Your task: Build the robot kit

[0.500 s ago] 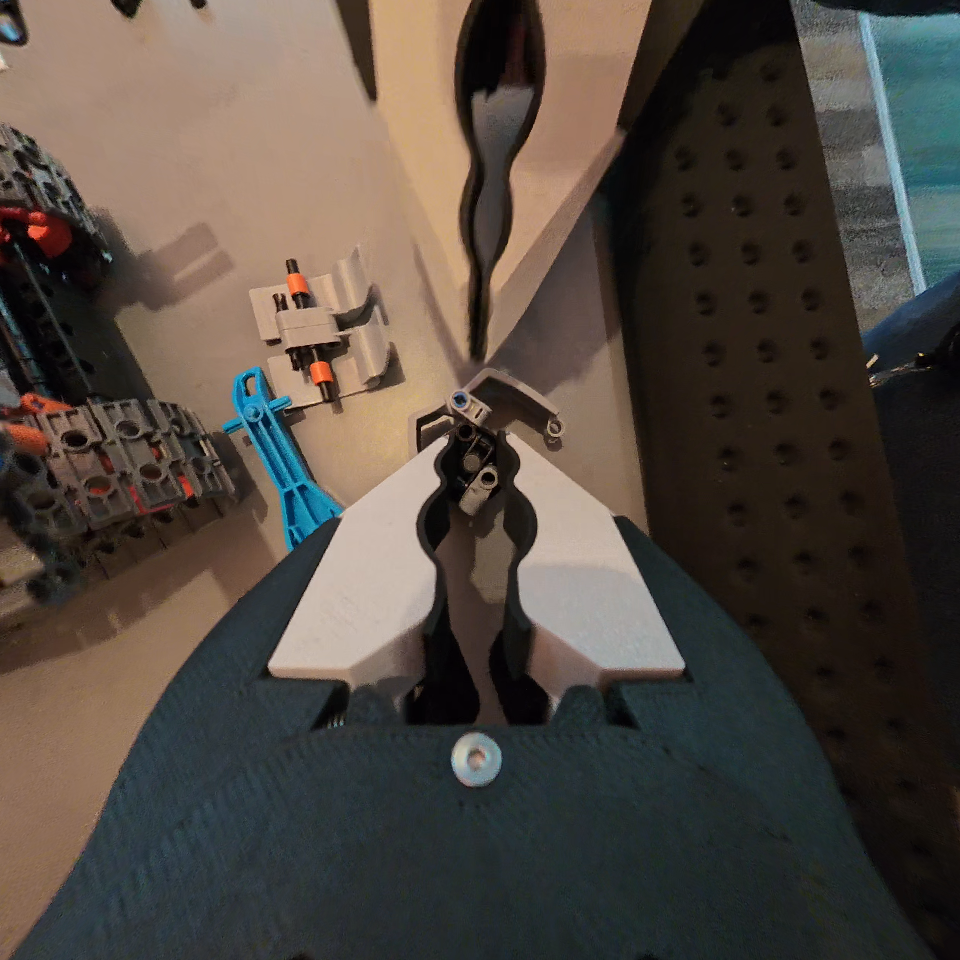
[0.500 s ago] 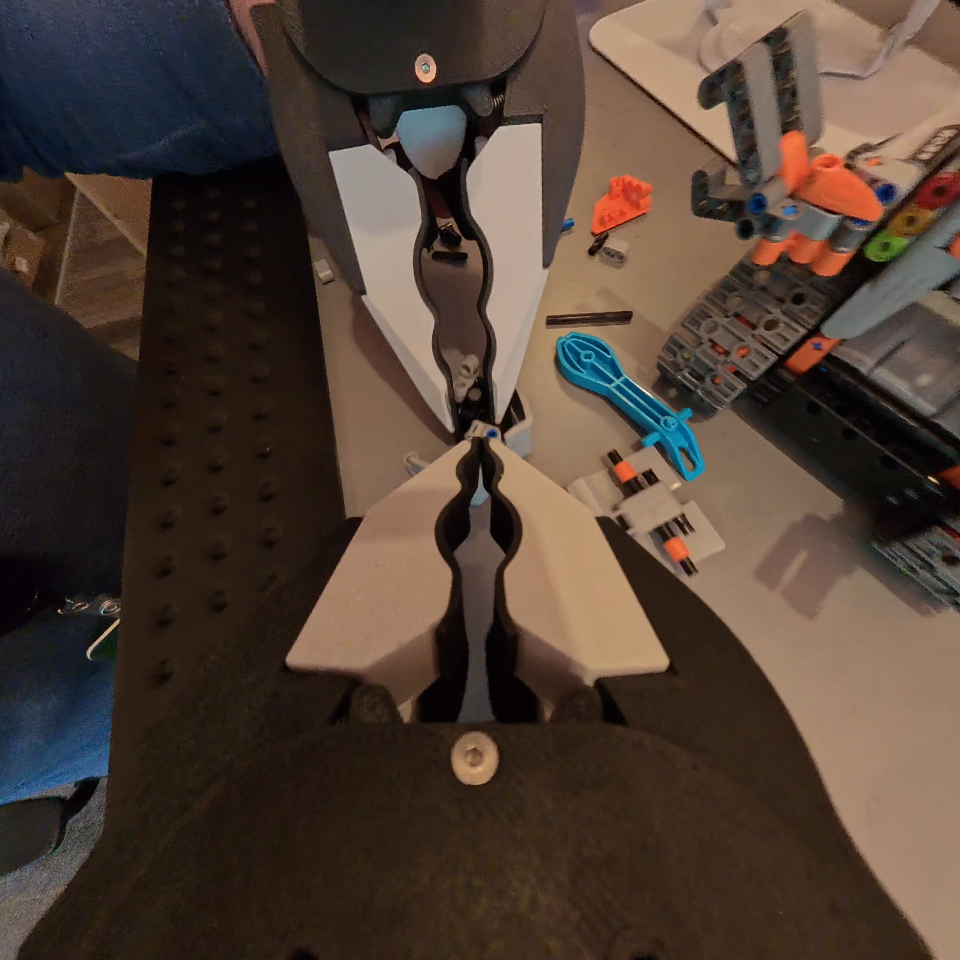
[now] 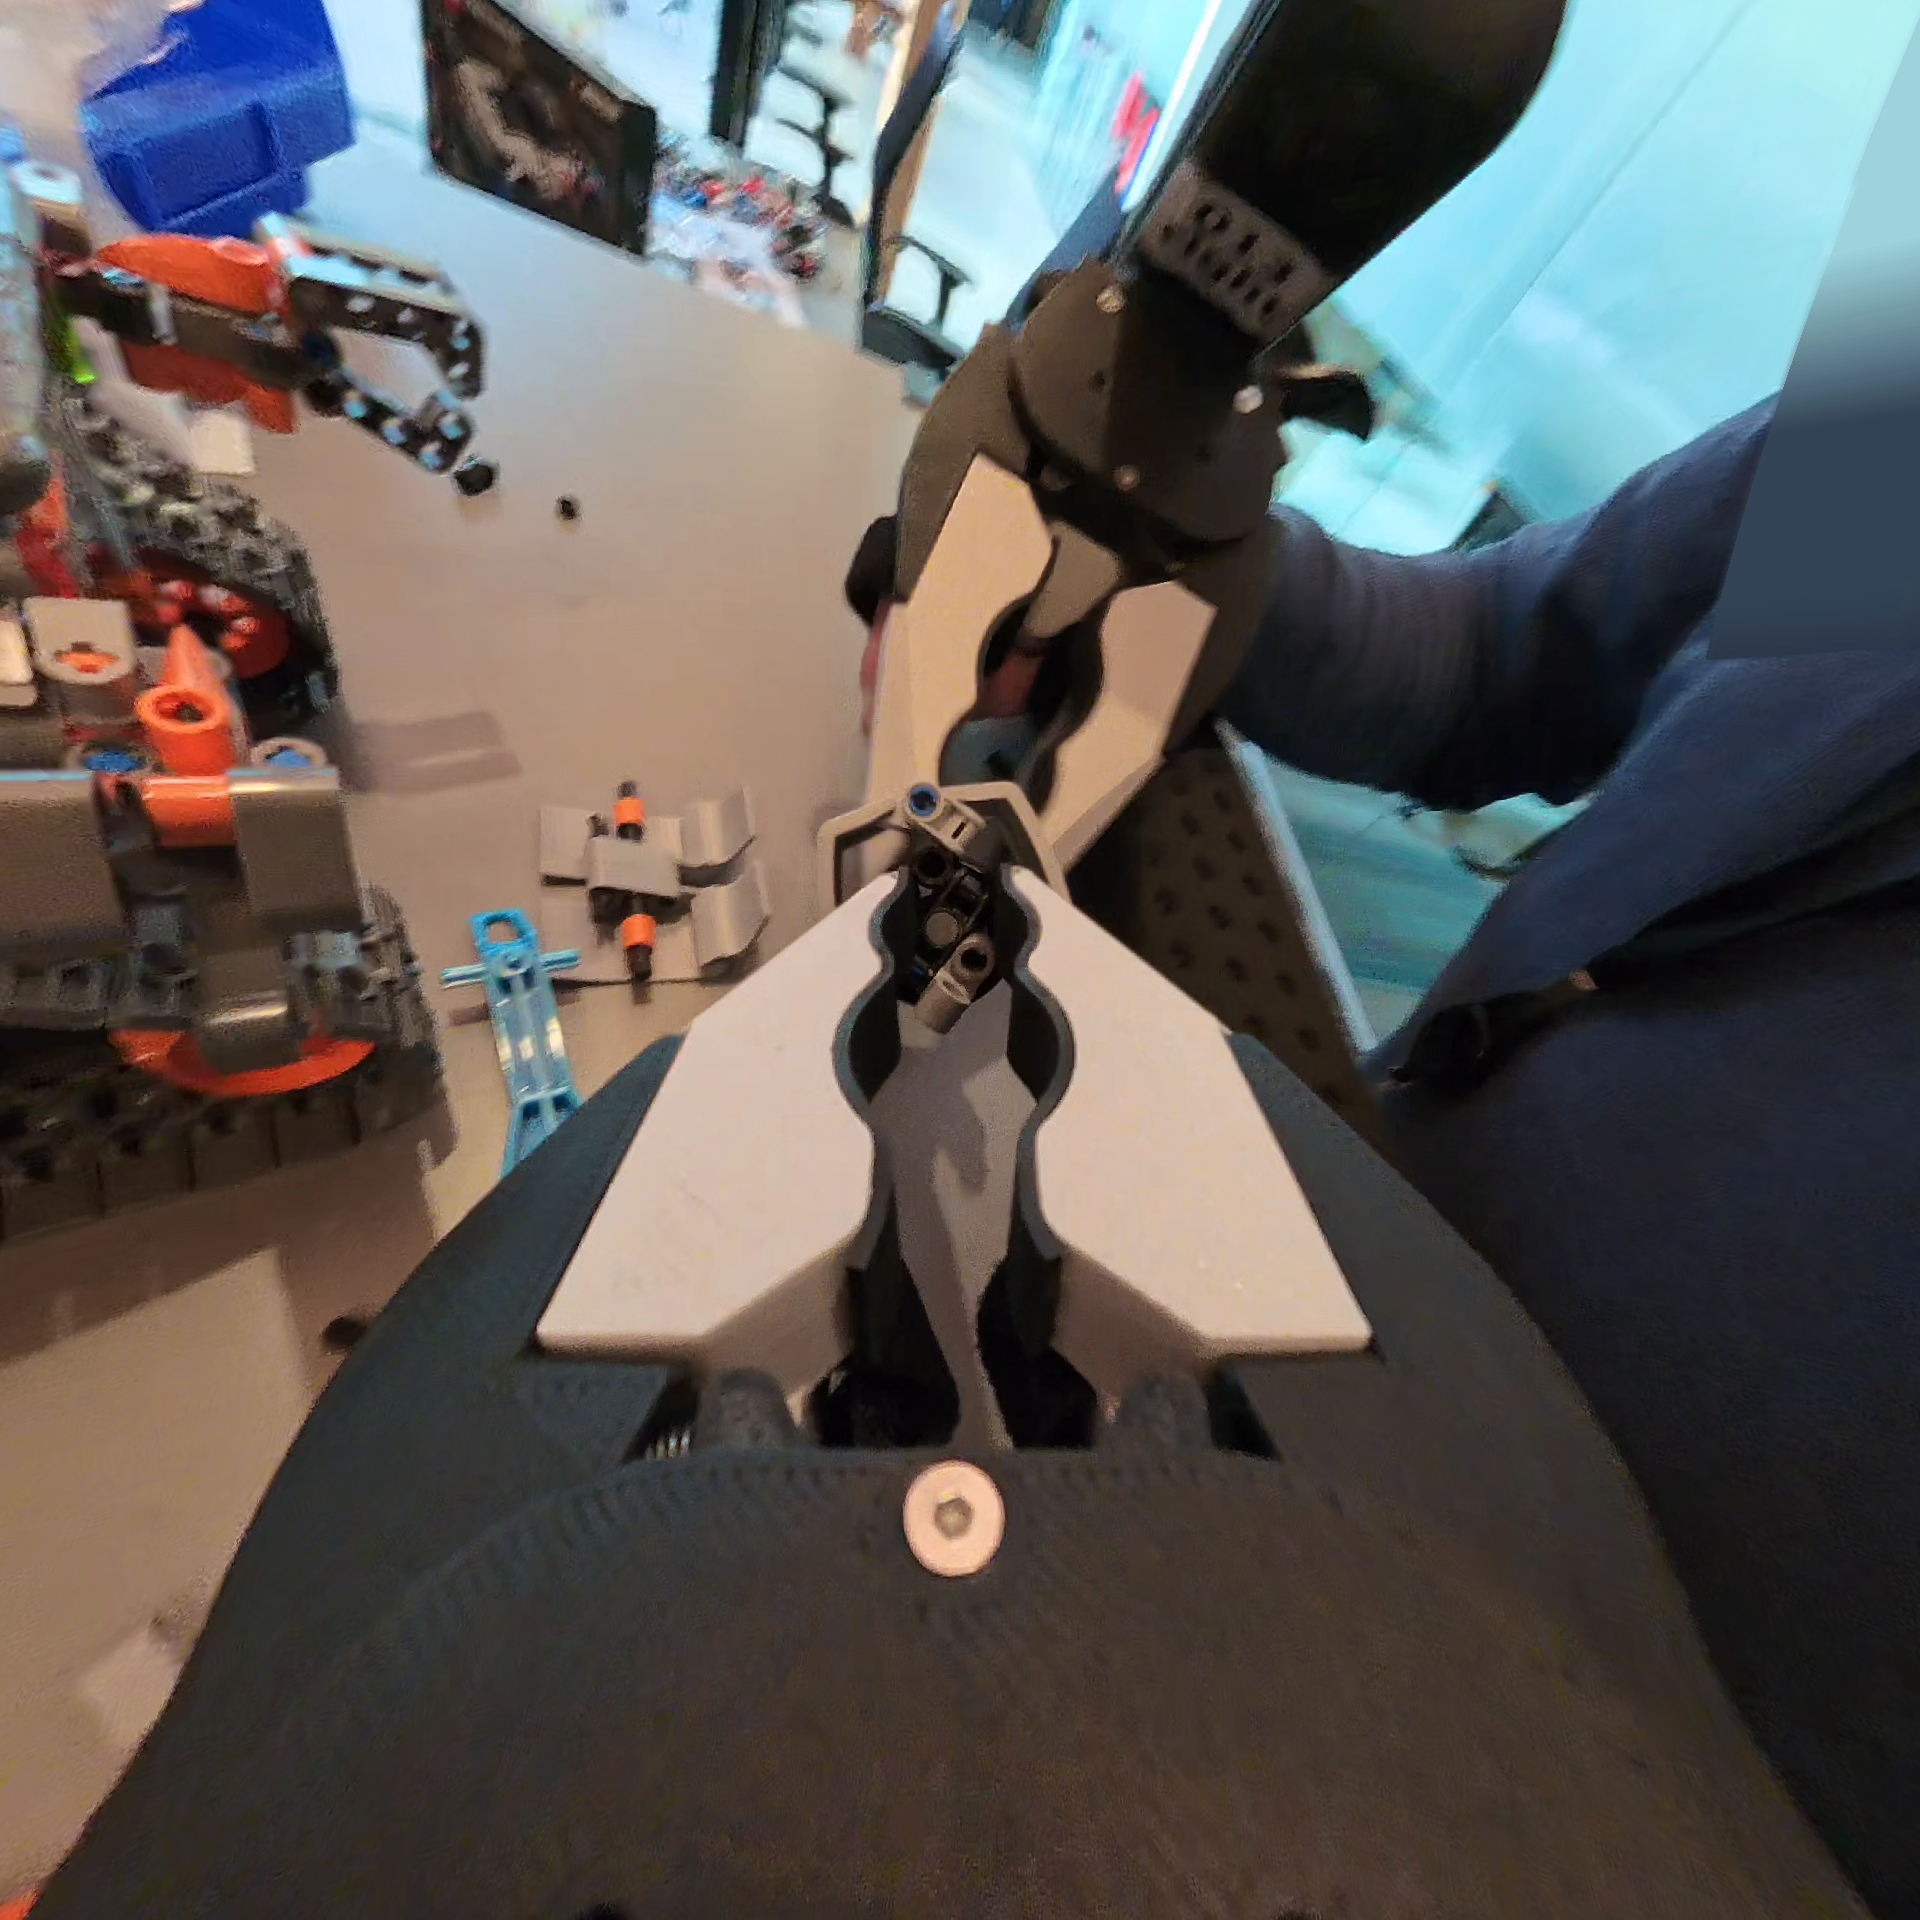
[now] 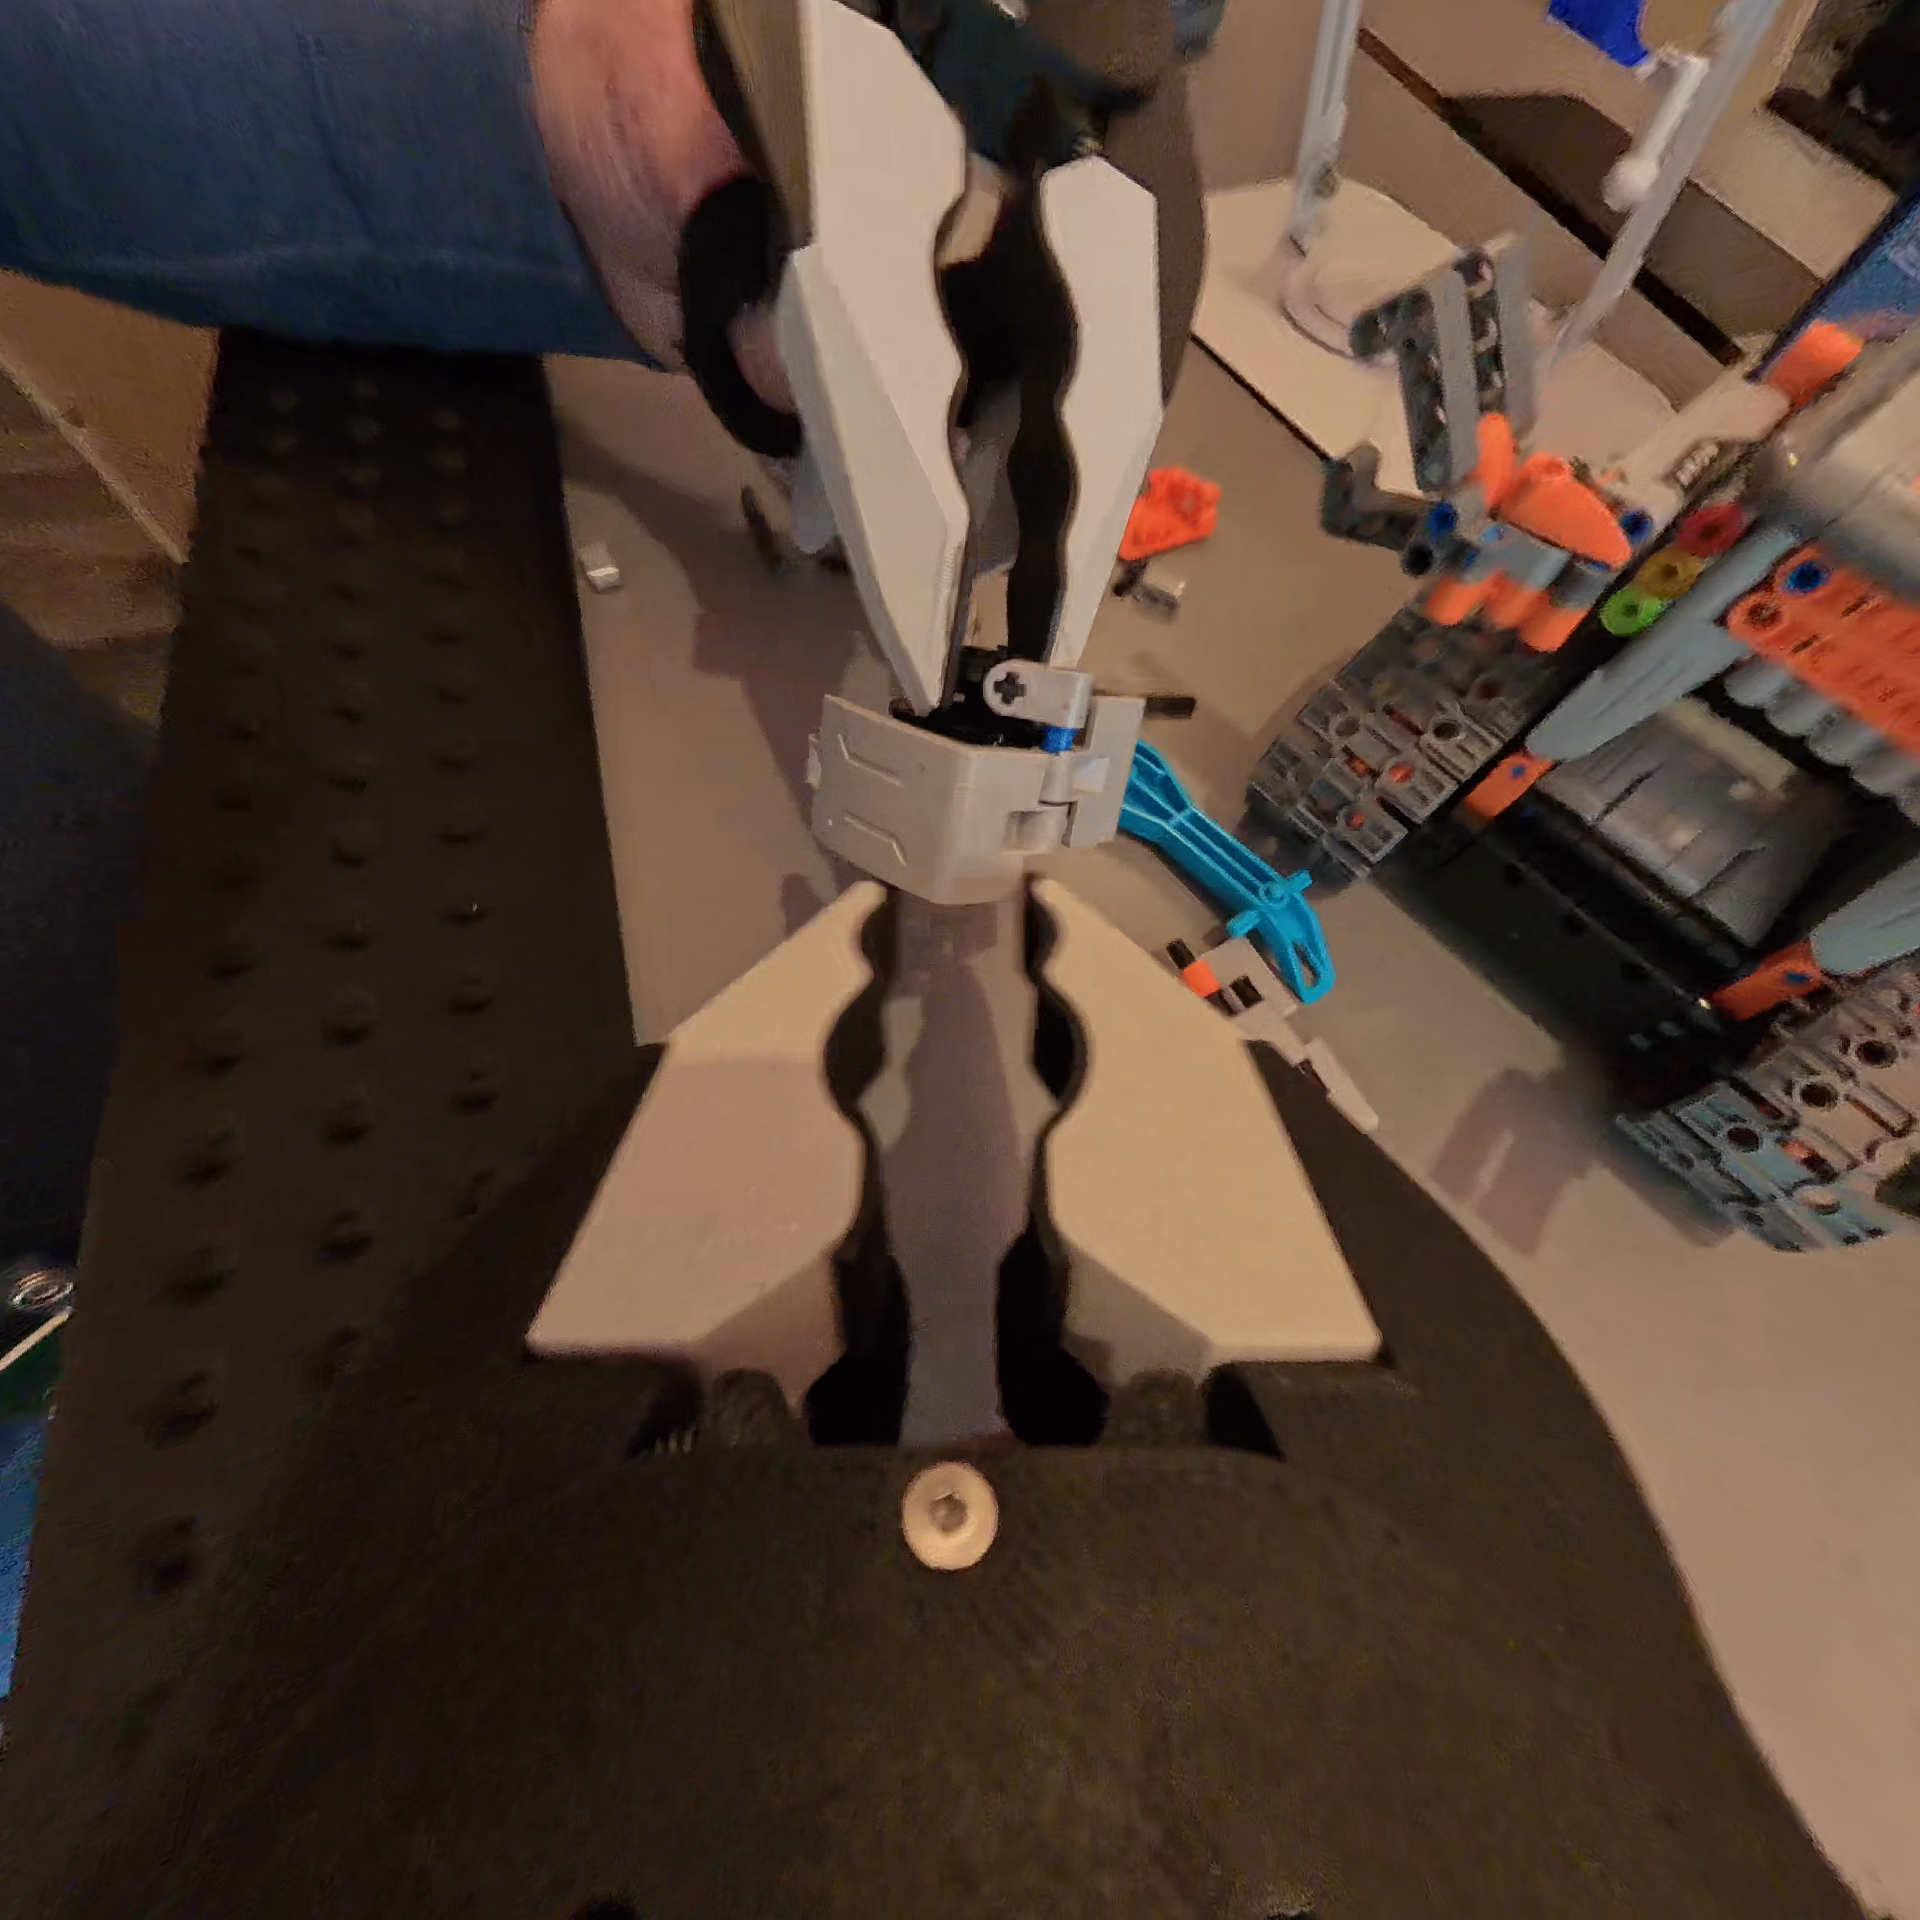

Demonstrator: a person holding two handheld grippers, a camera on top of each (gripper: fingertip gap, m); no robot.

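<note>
Grey brick assembly (image 4: 951,805) is pinched in the left gripper (image 3: 951,883) by its black pin core, now lifted off the grey table (image 3: 623,623), where half a second back it sat low. Right gripper (image 4: 956,904) was pressed together on it; now it's spread a bit, tips just beside the shell, maybe touching, hard to tell with the blur. Blue tool (image 4: 1226,862) lies beside it

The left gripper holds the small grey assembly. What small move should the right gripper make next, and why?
Probably ease the right gripper forward a little and close on the grey panel assembly. Its jaws stand open, tips just short of the panel, and the left gripper grips the assembly, so it looks steady.
</note>
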